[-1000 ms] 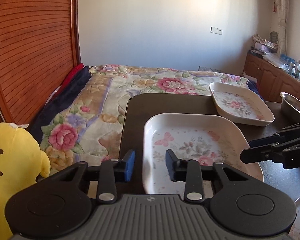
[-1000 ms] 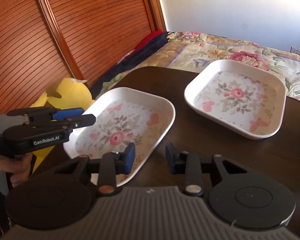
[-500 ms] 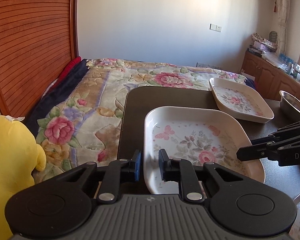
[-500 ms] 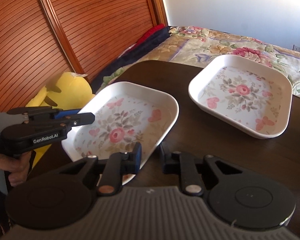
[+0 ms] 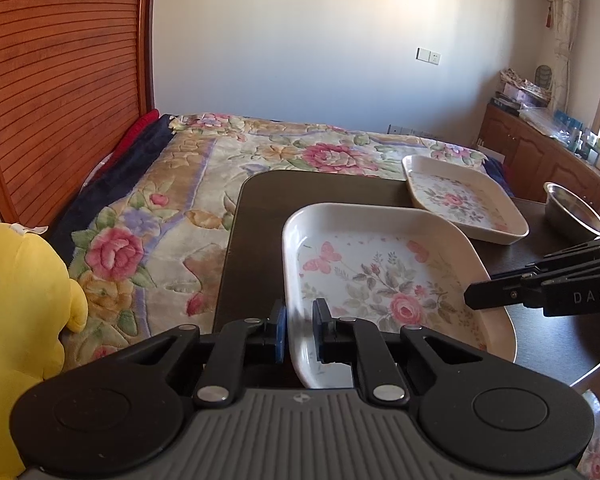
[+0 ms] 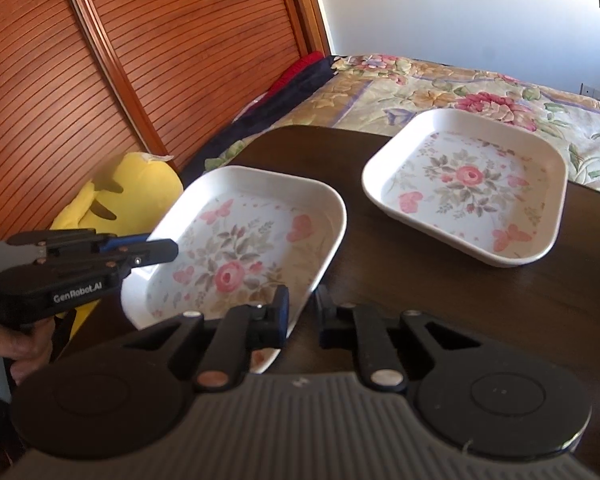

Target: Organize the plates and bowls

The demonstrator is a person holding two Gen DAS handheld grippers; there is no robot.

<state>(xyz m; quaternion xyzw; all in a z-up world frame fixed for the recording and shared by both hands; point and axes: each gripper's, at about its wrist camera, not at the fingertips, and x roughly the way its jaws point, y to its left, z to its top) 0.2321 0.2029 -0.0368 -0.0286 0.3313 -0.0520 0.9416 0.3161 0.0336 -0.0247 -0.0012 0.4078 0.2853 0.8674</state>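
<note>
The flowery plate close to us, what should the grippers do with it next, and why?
Probably lift it a little. The left gripper and right gripper each straddle the near plate's rim, and the matching far plate sits free on the table, ready for stacking.

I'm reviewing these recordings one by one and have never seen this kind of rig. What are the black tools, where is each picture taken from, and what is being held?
There is no robot here. A person holds a two-finger gripper in each hand, and each gripper carries a camera that looks forward along its fingers. One picture comes from the left gripper, the other from the right gripper. Each view also shows the other gripper from the side. On the dark table lie a near plate, a far plate and a metal bowl. The left gripper looks closed on the near plate's left rim. The right gripper straddles the opposite rim, but I cannot tell whether it is clamped.
</note>
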